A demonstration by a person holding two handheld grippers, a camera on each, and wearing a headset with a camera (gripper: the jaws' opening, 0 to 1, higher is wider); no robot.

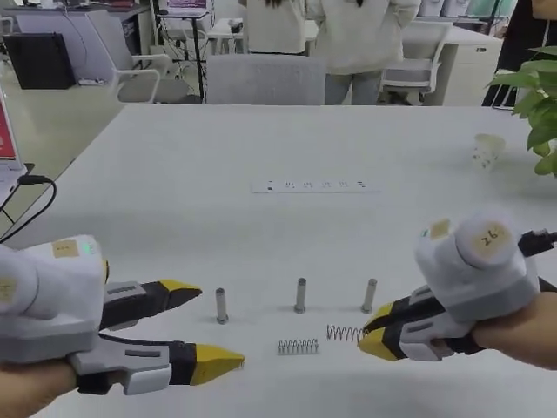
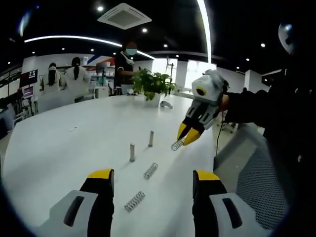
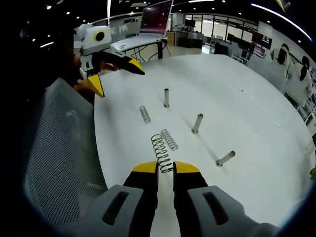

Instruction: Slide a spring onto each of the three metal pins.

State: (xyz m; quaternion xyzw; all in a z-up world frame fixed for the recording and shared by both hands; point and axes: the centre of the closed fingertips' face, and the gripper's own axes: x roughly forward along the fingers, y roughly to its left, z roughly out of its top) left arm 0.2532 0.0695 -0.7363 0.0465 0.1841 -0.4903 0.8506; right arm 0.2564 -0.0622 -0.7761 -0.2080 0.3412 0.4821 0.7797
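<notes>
My right hand-held gripper (image 1: 376, 335) has its jaws pressed together on one end of the held spring (image 1: 345, 333). The rest of this spring sticks out sideways, low over the white counter (image 1: 261, 218), in front of the right pin (image 1: 369, 295) and apart from it. The three pins stand upright in one row: left pin (image 1: 221, 306), middle pin (image 1: 300, 295) and the right one, all of them bare. A second spring (image 1: 298, 347) lies flat on the counter in front of the middle pin, just beside the free end of the held spring. My left hand-held gripper (image 1: 204, 324) is near the left pin with its yellow-tipped jaws wide apart and nothing between them. In the left gripper view a third spring (image 2: 134, 201) lies on the counter close before these jaws. Further back on the counter I see a white power strip (image 1: 315, 185) and a paper cup (image 1: 487, 150).
</notes>
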